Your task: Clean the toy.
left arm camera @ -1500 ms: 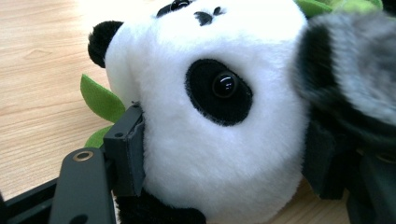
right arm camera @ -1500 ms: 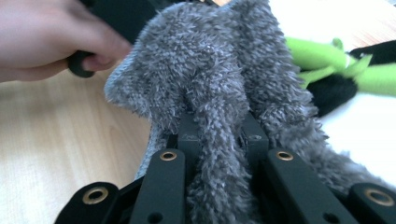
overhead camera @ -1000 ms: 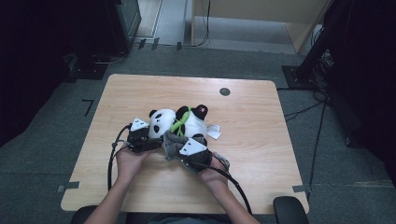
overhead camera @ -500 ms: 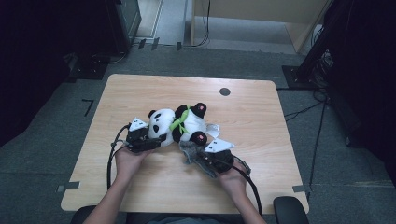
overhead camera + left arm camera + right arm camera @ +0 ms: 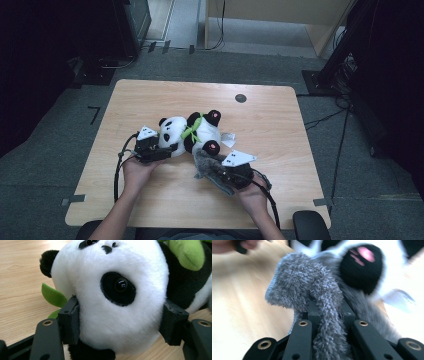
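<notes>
A plush panda (image 5: pixel 192 132) lies on its side on the wooden table (image 5: pixel 150 100), a green scarf (image 5: pixel 191 131) round its neck. My left gripper (image 5: pixel 167 150) is shut on the panda's white head (image 5: pixel 112 302), one jaw pressed into each side, as the left gripper view (image 5: pixel 121 322) shows. My right gripper (image 5: pixel 207 167) is shut on a fuzzy grey cloth (image 5: pixel 205 162) just below the panda's pink-soled foot (image 5: pixel 210 146). In the right gripper view the grey cloth (image 5: pixel 299 287) bunches up out of my closed right gripper (image 5: pixel 328 310), with the foot (image 5: pixel 362 267) blurred behind it.
A white tag (image 5: pixel 228 139) lies on the table by the panda's feet. A dark round hole (image 5: pixel 240 98) sits near the table's far edge. A green leaf (image 5: pixel 52 295) pokes out beside the panda's head. Dark equipment and cables stand on the floor around the table.
My right gripper has moved to the right with the grey cloth, drawing it away from under the panda. The left gripper has kept its hold on the head.
</notes>
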The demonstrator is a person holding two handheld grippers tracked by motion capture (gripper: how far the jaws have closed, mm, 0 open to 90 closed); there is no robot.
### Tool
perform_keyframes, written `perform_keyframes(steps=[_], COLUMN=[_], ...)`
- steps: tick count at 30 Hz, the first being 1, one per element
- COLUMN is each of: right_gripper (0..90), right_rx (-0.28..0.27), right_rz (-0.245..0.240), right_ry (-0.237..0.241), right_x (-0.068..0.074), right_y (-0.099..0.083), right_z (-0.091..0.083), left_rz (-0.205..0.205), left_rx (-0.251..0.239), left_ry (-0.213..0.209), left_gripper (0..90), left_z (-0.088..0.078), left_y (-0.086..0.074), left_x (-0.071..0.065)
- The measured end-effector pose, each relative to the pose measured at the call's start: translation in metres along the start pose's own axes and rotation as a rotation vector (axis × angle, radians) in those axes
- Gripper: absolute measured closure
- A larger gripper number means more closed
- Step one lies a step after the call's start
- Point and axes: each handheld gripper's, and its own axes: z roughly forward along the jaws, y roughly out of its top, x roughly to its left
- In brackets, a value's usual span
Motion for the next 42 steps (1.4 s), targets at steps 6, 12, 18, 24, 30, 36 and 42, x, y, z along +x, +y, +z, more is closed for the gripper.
perform_keyframes(steps=[6,12,18,24,30,36,42], right_gripper=[77.3,77.3,77.3,77.1,76.6,76.7,76.8], right_rx=[0.015,0.065,0.099,0.103,0.083,0.052,0.050], right_rz=[-0.059,-0.098,-0.141,-0.113,-0.085,-0.091,-0.089], right_ry=[0.081,0.146,0.156,0.117,0.109,0.047,0.029], right_x=[0.023,0.035,0.042,0.029,0.019,0.011,0.004], right_y=[0.017,0.034,0.050,0.062,0.059,0.051,0.044], right_z=[0.020,0.054,0.087,0.106,0.107,0.091,0.077], left_rz=[0.004,0.004,0.009,0.011,0.014,0.019,0.020], left_rx=[0.000,0.000,0.001,0.002,0.001,0.000,0.000], left_ry=[0.001,0.002,0.008,0.010,0.011,0.010,0.008], left_gripper=[30.5,30.5,30.6,30.6,30.5,30.5,30.5], left_z=[0.000,0.000,-0.001,-0.001,-0.001,-0.001,-0.001], left_y=[0.000,0.000,0.000,0.000,0.000,-0.001,-0.001], left_x=[-0.001,-0.001,-0.003,-0.003,-0.003,-0.003,-0.003])
